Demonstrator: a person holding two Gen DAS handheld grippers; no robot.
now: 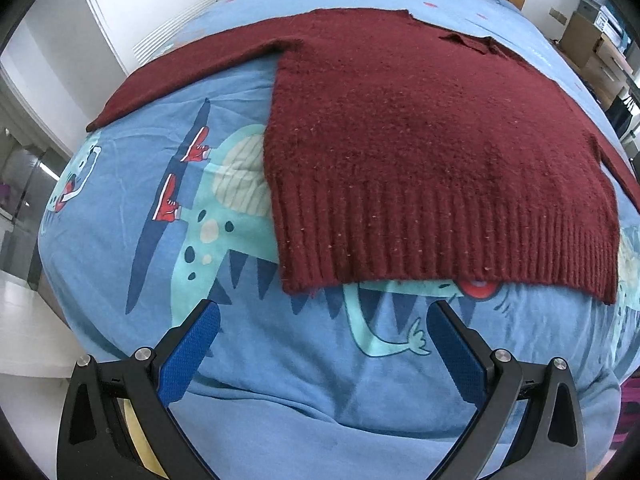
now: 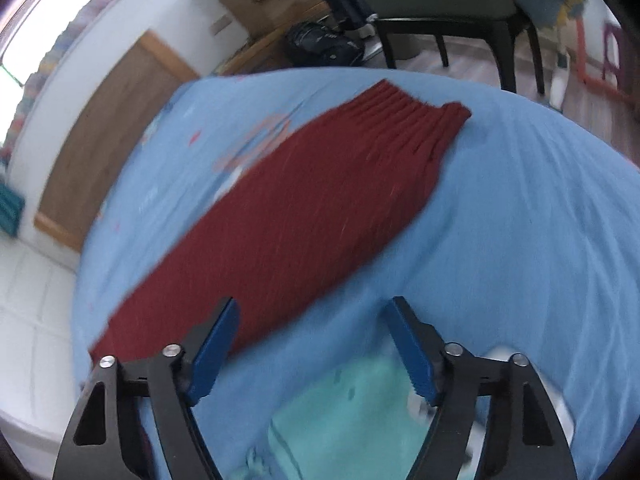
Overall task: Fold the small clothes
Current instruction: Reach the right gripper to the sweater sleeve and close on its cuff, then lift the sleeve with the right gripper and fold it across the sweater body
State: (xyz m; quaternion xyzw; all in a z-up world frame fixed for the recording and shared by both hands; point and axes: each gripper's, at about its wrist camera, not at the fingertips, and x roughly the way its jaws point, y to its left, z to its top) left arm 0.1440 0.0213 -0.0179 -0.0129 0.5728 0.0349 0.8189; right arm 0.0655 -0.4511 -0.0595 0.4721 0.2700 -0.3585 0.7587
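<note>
A dark red knitted sweater [image 1: 420,152] lies spread flat on a bed covered by a blue sheet [image 1: 280,400] printed with a cartoon dinosaur [image 1: 208,240]. Its body faces up, ribbed hem nearest the left wrist camera, and one sleeve [image 1: 180,72] stretches out sideways across the sheet. No fold appears to have been made; by the look of it, the folding is only at its start, with both sleeves and the body yet to be brought in.

The left gripper [image 1: 324,328] hangs over the bare sheet just short of the hem, its blue-padded jaws spread wide and empty. The right gripper [image 2: 312,320] is also parted with nothing between its pads, poised above the sheet, one pad overlapping the edge of a red sleeve [image 2: 280,216] in the picture; whether it touches the knit cannot be told.

The left wrist view gives the whole garment, collar included, and a white wardrobe [image 1: 160,0] behind. The blurred right wrist view shows only that one sleeve and its ribbed cuff [image 2: 412,120], plus a dark chair [image 2: 440,20] and wooden headboard [image 2: 108,152] beyond the bed.
</note>
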